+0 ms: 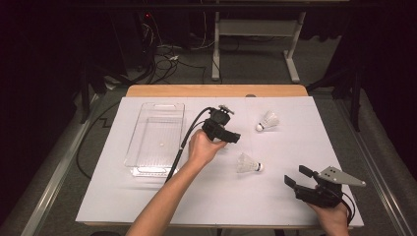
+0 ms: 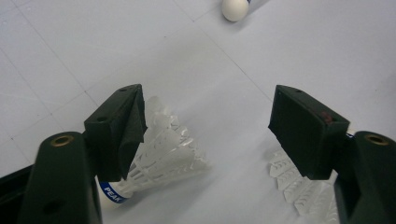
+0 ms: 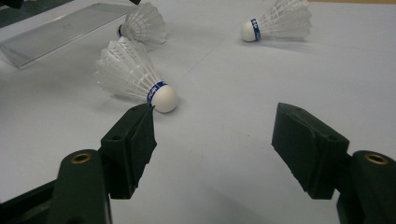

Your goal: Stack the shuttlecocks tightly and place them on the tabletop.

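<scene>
Three white shuttlecocks with blue bands lie on the white sheet. One shuttlecock [image 2: 163, 156] lies against the inside of my left gripper's [image 2: 210, 107] left jaw, and the far jaw stands well clear of it, so the gripper is open. In the high view that left gripper [image 1: 227, 136] hangs just right of the tray. A second shuttlecock [image 1: 248, 164] [image 3: 135, 77] lies between the two grippers, its feathers [image 2: 299, 186] showing behind the left gripper's right jaw. The third shuttlecock [image 1: 268, 120] [image 3: 280, 21] lies farther back. My right gripper [image 1: 296, 176] [image 3: 215, 121] is open and empty near the front right.
A clear plastic tray [image 1: 155, 105] stands at the left of the sheet [image 1: 295, 142], with the left gripper's cable [image 1: 179, 147] trailing along its right side. The wooden table edge [image 1: 216, 90] runs along the back, with desk legs and cables on the floor beyond.
</scene>
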`<state>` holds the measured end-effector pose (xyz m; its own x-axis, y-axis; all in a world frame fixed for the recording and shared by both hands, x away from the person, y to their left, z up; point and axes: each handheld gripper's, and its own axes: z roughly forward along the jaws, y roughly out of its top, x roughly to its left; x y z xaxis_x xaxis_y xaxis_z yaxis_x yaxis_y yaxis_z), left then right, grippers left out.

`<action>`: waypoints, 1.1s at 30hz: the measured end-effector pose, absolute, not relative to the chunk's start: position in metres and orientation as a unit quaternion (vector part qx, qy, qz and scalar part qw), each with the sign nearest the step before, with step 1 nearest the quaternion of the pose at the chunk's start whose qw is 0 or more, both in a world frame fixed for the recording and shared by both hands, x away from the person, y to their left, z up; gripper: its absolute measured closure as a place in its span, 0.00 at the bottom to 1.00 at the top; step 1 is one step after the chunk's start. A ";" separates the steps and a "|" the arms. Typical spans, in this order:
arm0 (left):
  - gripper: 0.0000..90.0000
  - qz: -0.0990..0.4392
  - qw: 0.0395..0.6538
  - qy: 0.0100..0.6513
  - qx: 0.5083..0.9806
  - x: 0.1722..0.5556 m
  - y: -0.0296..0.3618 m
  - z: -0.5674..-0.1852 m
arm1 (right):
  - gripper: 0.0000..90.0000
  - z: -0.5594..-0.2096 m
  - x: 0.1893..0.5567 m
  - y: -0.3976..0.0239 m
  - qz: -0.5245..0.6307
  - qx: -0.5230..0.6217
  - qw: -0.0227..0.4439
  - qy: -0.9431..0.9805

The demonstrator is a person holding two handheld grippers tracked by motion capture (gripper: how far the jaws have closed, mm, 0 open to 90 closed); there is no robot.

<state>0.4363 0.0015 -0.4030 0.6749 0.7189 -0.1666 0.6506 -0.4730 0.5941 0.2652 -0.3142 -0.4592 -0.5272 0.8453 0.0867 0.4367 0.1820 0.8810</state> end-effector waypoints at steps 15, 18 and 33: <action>0.29 0.054 0.323 0.395 0.858 0.426 0.007 -0.401 | 0.34 -0.459 0.265 -0.314 0.467 0.435 0.218 0.738; 0.28 0.053 0.322 0.395 0.859 0.424 0.010 -0.402 | 0.34 -0.459 0.265 -0.314 0.468 0.435 0.218 0.738; 0.27 0.054 0.326 0.391 0.859 0.413 0.017 -0.401 | 0.34 -0.459 0.265 -0.314 0.467 0.436 0.219 0.738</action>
